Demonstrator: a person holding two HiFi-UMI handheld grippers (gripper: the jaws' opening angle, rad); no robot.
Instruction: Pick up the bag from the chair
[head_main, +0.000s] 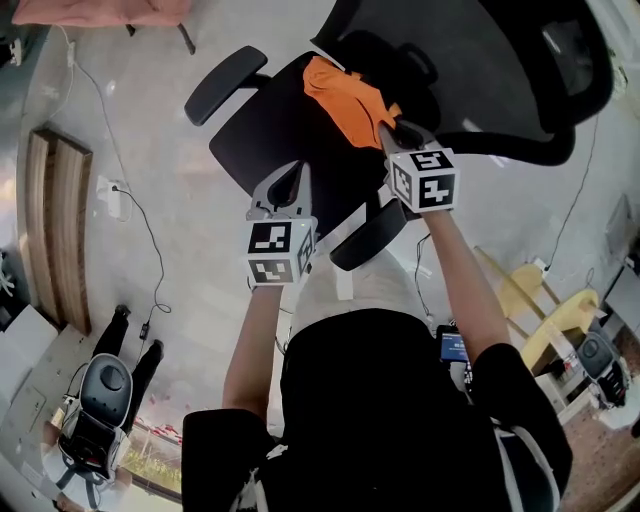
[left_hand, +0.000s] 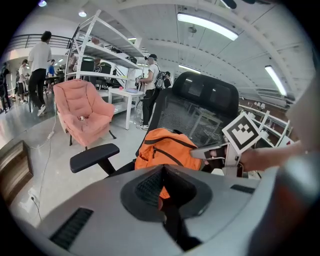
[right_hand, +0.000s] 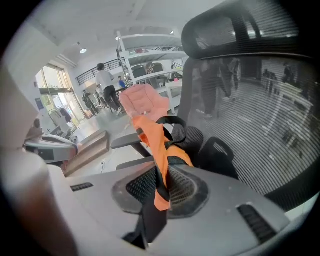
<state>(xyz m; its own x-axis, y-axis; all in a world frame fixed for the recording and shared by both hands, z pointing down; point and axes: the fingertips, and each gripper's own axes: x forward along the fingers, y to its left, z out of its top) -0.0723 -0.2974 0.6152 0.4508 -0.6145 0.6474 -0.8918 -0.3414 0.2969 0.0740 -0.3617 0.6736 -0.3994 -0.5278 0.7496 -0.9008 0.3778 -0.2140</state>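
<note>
Orange bag (head_main: 345, 100) in right hand-held gripper (head_main: 390, 128).
Clamped by its strap (right_hand: 159, 145), ahead of closed, empty left hand-held gripper (head_main: 300, 166) over chair (head_main: 268, 132).

Black, seemingly short-sleeved shirt (head_main: 380, 400)

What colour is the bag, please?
The bag is orange with black trim; best seen in the left gripper view.

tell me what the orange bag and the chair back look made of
Orange bag: seemingly matte woven synthetic fabric; it creases and folds softly. Chair back: black open mesh, visibly see-through, probably held in a hard plastic frame.
</note>
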